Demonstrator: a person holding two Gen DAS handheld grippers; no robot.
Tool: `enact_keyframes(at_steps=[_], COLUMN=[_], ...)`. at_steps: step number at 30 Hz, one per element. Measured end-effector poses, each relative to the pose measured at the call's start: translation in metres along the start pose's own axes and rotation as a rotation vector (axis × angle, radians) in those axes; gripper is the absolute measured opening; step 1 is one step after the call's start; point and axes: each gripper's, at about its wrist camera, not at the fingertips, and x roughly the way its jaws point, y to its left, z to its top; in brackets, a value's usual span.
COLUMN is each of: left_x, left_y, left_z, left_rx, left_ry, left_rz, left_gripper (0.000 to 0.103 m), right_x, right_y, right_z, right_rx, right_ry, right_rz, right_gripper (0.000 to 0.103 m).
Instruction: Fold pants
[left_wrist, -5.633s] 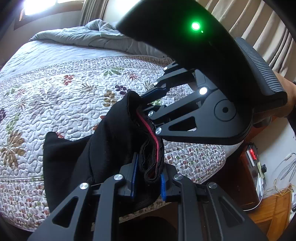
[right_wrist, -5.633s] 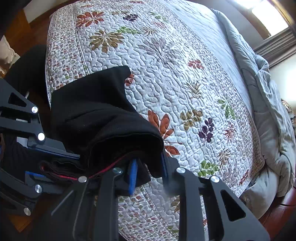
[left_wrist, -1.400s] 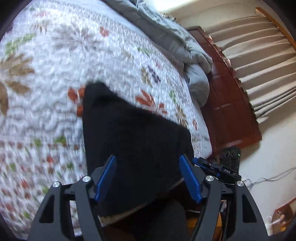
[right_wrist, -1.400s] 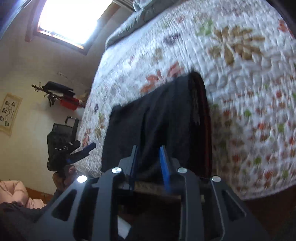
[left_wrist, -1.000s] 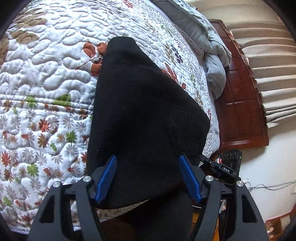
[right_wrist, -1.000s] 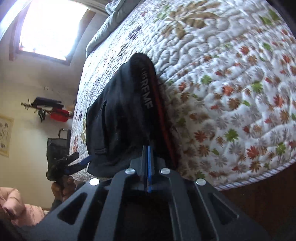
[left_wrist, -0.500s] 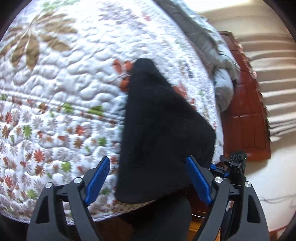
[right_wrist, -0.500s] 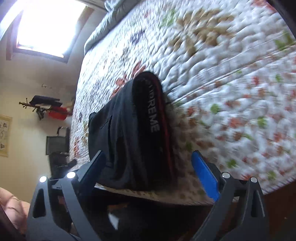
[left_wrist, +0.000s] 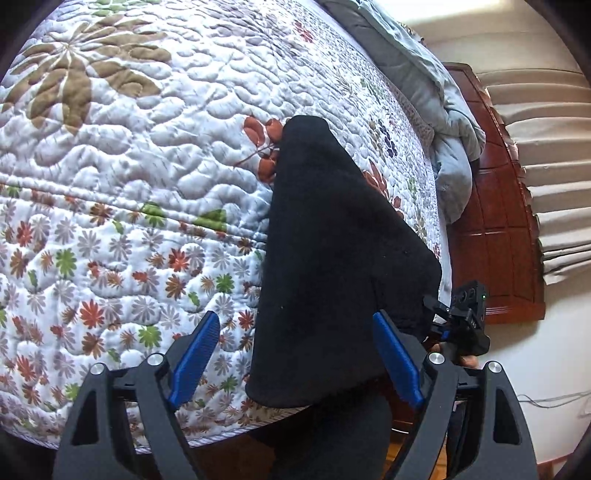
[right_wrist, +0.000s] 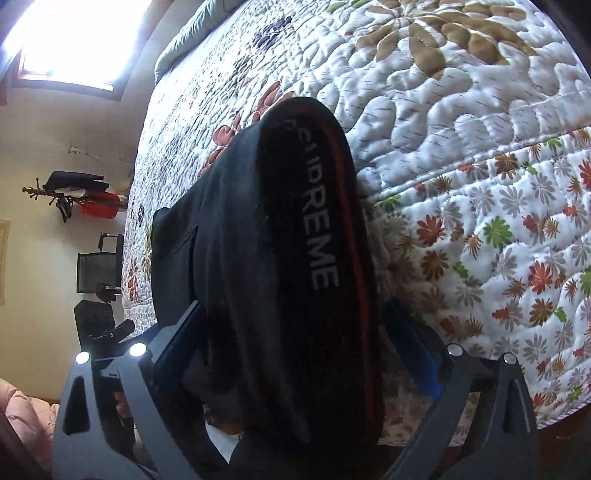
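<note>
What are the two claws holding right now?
Nothing. The folded black pants lie on the floral quilt. Left claw and right claw stand open around the pants' near edge, pads not pressing.

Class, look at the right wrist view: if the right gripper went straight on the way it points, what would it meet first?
Most likely the black pants: their lettered waistband lies between the right gripper's open jaws.

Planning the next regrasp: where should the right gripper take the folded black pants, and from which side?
Probably the waistband, the thick lettered band with red piping along the edge of the black pants nearest the right gripper. Come from the bed's near edge, open jaws straddling the band. It looks like the firmest, best-defined fold.
</note>
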Motion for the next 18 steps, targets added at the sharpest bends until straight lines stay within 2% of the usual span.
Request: enact_keyframes(at_steps=[5, 9, 18], left_x=[0.008, 0.017, 0.025], left_y=[-0.001, 0.004, 0.002], left_z=[0.01, 0.016, 0.025], left_rx=[0.002, -0.004, 0.012], left_ry=[0.018, 0.044, 0.079], left_rz=[-0.006, 0.025, 0.031], left_gripper=[0.084, 0.084, 0.084], right_x=[0.001, 0.001, 0.002], right_y=[0.001, 0.0, 0.002], right_z=[0.003, 0.006, 0.013], right_rx=[0.002, 0.012, 0.025], right_ry=[0.012, 0.013, 0.025], right_rz=[-0.015, -0.016, 0.008], right_gripper=[0.096, 0.096, 0.097])
